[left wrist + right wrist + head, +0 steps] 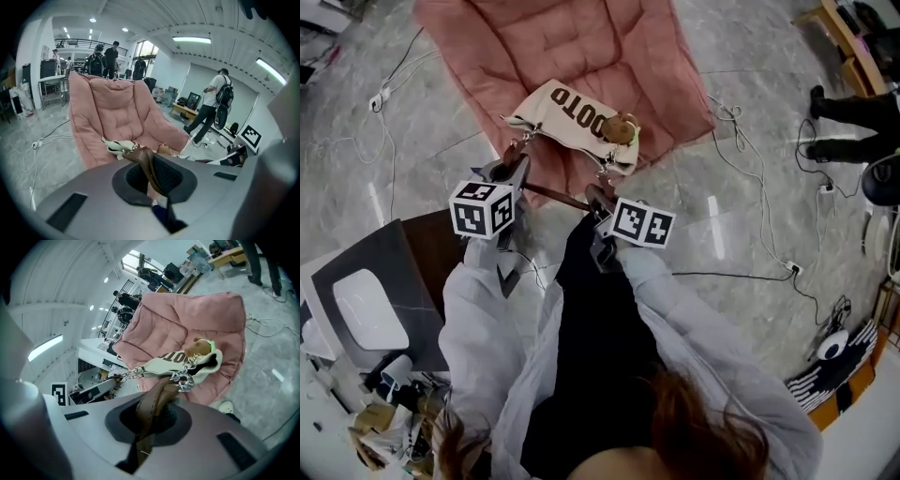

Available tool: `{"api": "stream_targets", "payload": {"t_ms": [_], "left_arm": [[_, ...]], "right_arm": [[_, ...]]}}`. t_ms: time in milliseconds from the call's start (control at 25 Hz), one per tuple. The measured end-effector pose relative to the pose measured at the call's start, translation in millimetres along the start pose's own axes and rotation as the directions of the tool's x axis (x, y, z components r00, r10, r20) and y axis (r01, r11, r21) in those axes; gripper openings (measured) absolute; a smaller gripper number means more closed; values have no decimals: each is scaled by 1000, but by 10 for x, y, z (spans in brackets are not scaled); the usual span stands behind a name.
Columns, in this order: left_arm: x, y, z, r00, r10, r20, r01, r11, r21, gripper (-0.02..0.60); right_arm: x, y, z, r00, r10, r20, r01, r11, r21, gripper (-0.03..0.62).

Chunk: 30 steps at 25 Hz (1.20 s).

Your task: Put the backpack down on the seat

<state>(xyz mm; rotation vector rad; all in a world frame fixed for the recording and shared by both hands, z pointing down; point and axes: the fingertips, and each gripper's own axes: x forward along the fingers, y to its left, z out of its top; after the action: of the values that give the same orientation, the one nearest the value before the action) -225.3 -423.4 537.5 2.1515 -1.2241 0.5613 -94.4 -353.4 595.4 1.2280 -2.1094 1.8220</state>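
The backpack [574, 120] is showing dark block letters reading "OTO" on its cream side, partly cut off; nothing else is legible.

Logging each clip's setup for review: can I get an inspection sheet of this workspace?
Surface: grey polished floor; a pink padded seat stands on it.
Job's things: cream bag over the seat's front edge; whether it rests there is unclear.
Clutter: desk at lower left, with small odds piled on its near end.
Grippers: left tongs and right tongs are both shut on the bag's brown strap.
Cables: several cables lie loose on the floor around the seat.
Surroundings: people stand in an open room with tables behind.
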Motion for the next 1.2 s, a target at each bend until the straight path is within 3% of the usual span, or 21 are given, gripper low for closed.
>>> {"api": "stream_targets", "payload": {"t_ms": [200,400,640,960,1200], "left_arm": [[-160,24,-410,998,40,-55,-40,999,6,15],[-291,41,-775,991,71,-111,-63,995,75,15],[-416,143,-1123,985,88,-151,-77,994,79,17],[-405,358,-1743,984,44,-170,-41,999,17,17],[-112,652,-2277,984,32,-175,-43,997,-60,15]], "right_arm": [[-10,-72,-281,1000,1,2,-1,1000,4,11],[-5,-147,-649,1000,7,2,-7,1000,25,10],[57,-178,-942,1000,-3,9,3,998,63,11],[222,-409,-1487,994,-109,-19,109,993,45,11],[471,-665,-1881,976,-210,-49,211,978,4,11]]}}
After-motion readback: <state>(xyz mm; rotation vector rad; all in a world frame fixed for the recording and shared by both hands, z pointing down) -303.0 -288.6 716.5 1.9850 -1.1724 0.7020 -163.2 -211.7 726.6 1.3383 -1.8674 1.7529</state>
